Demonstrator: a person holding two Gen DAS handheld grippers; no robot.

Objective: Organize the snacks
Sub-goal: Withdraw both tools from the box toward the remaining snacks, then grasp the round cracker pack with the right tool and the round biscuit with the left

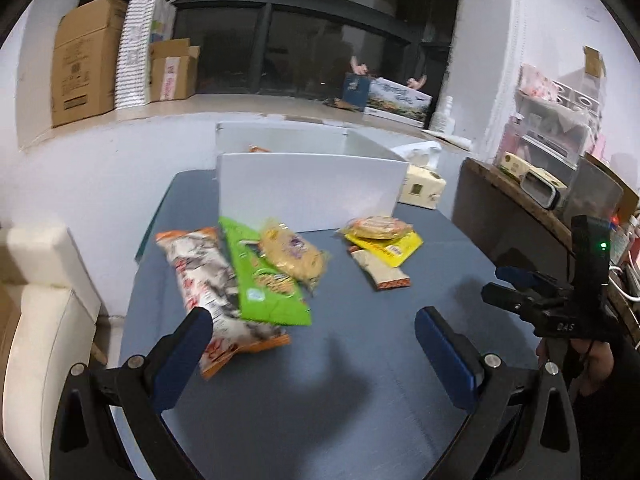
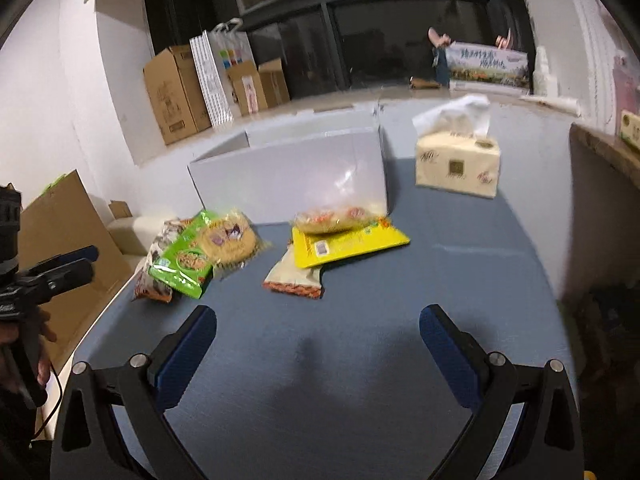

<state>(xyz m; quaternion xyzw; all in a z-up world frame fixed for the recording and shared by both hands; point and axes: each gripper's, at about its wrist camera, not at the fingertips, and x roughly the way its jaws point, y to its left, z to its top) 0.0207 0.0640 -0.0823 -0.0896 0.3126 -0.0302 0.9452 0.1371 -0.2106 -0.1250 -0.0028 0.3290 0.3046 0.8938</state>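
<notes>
Snack packets lie on a blue table (image 1: 360, 360) in front of a white box (image 1: 308, 188). On the left are a long white-and-orange packet (image 1: 208, 284), a green packet (image 1: 264, 280) and a round cracker pack (image 1: 292, 254). On the right are a yellow packet (image 1: 388, 246), a cracker pack (image 1: 378, 227) on it and a beige packet (image 1: 380, 274). My left gripper (image 1: 314, 334) is open and empty, its left finger over the long packet's near end. My right gripper (image 2: 318, 332) is open and empty above bare table, near the yellow packet (image 2: 348, 244) and the white box (image 2: 292, 172).
A tissue box (image 2: 458, 164) stands right of the white box. A wooden shelf (image 1: 516, 192) borders the table on the right. Cardboard boxes (image 1: 86, 60) sit on the back ledge. A white seat (image 1: 44, 320) stands left of the table.
</notes>
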